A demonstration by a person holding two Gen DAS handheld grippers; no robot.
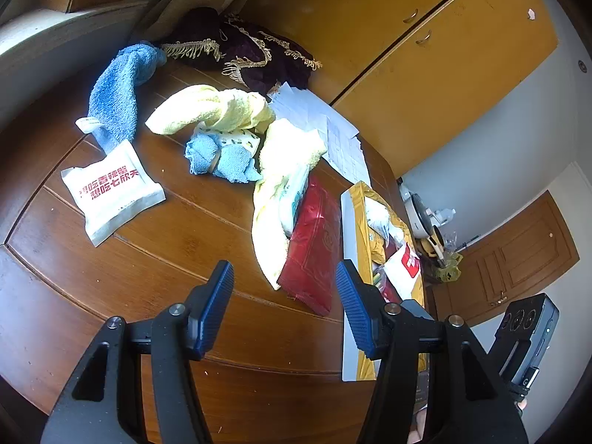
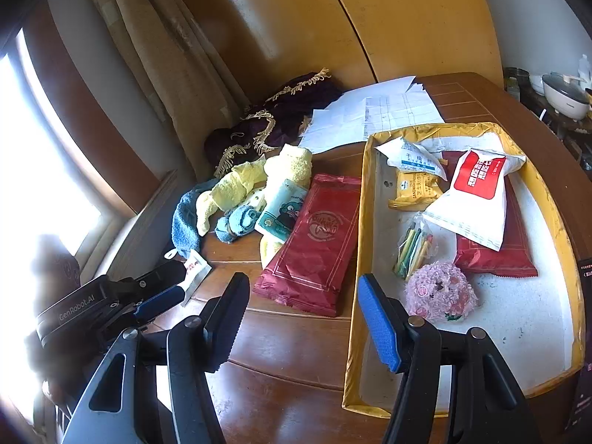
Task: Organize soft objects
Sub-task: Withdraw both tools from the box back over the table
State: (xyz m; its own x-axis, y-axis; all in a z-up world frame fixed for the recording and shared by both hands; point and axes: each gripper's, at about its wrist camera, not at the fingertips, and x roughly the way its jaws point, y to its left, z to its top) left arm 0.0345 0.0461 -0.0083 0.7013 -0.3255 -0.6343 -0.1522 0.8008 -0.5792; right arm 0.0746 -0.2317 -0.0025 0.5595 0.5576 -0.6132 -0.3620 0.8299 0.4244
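On the brown wooden table (image 1: 155, 266) lie a blue towel (image 1: 118, 92), a yellow towel (image 1: 211, 109), a small light-blue cloth (image 1: 222, 159) and a second yellow towel (image 1: 281, 170). A white snack pack (image 1: 111, 192) sits at the left, a red packet (image 1: 314, 244) (image 2: 314, 240) in the middle. The yellow-rimmed tray (image 2: 364, 222) holds packets and a pink fluffy ball (image 2: 440, 292). My left gripper (image 1: 285, 288) hovers open over the table just short of the red packet. My right gripper (image 2: 299, 310) is open above the tray's left rim. Both hold nothing.
A dark maroon fringed cloth (image 1: 244, 48) and white papers (image 1: 318, 118) lie at the table's far side. Yellow cupboard doors (image 1: 425, 55) stand behind. A curtain (image 2: 166, 55) and bright window are at the left. A white cooker (image 2: 566, 100) sits far right.
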